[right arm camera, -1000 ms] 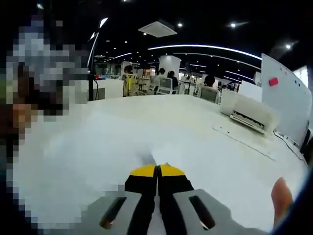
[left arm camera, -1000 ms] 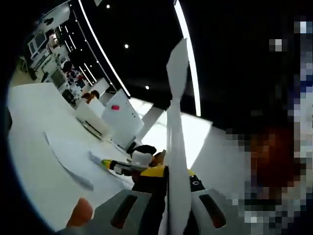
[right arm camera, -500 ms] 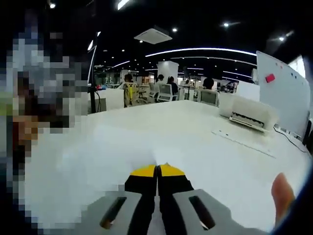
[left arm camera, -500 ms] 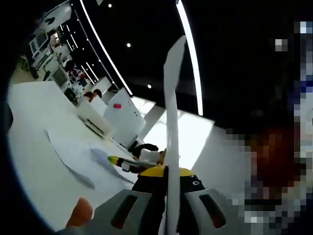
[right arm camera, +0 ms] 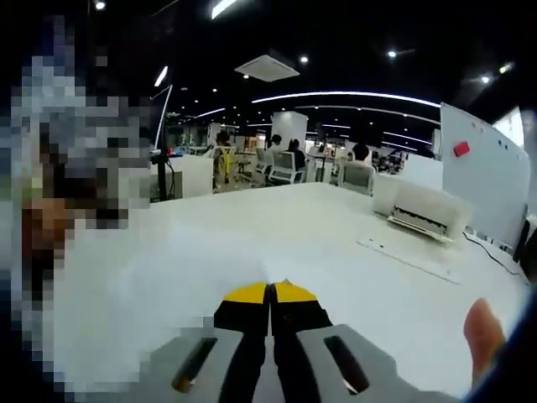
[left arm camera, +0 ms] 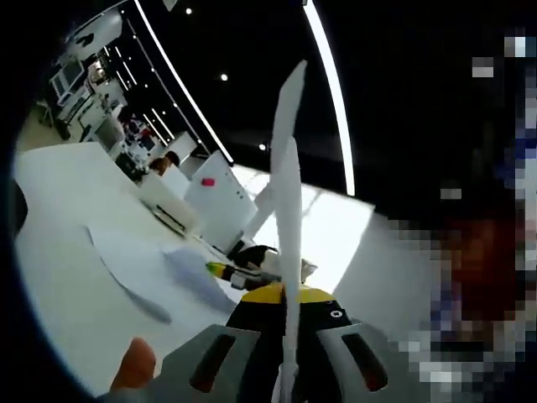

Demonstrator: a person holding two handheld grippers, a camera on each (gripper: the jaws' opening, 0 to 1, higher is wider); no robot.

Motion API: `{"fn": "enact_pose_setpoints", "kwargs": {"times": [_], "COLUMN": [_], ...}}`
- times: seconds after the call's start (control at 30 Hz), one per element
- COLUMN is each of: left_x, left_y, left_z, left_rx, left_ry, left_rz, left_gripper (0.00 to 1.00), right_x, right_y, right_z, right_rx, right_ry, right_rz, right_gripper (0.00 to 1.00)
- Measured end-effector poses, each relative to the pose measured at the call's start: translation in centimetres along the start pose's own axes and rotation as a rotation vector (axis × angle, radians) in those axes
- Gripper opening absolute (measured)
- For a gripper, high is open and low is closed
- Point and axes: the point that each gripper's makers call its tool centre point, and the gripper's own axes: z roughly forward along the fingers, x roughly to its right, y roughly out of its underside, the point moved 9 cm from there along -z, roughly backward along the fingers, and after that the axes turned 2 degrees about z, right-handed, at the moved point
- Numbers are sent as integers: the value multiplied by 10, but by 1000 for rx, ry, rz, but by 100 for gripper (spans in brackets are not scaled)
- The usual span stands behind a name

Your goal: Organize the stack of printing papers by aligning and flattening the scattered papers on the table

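Observation:
In the left gripper view my left gripper is shut on a stack of white printing papers, held upright and seen edge-on above the white table. A loose sheet lies flat on the table to the left. Beyond it my right gripper comes in with a greyish sheet at its tip. In the right gripper view the right gripper has its jaws pressed together on a white sheet that spreads out to the left over the table.
A white printer and a whiteboard stand at the table's far right, with a flat sheet in front of the printer. People sit at desks in the background. A thumb shows at the lower right.
The upright stack's top edge has leaned slightly left in the left gripper view. The right gripper and its sheet have shifted a little right there. Both grippers stay shut.

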Motion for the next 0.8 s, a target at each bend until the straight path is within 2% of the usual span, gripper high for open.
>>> {"fn": "enact_pose_setpoints", "kwargs": {"times": [0.23, 0.43, 0.63, 0.8], "left_x": [-6, -14, -19, -22], "left_y": [0, 1, 3, -1], "left_z": [10, 17, 29, 40], "left_rx": [-15, -14, -21, -21], "left_ry": [-1, -17, -30, -28], "left_rz": [1, -1, -5, -14], "left_gripper": [6, 6, 6, 6], "right_x": [4, 6, 3, 0], "right_y": [-30, -57, -80, -97], "right_z": [-36, -70, -101, -125], "right_rx": [41, 75, 119, 160], "right_ry": [20, 59, 41, -2], "right_rz": [-37, -105, -120, -109], "right_gripper": [0, 0, 0, 0]}}
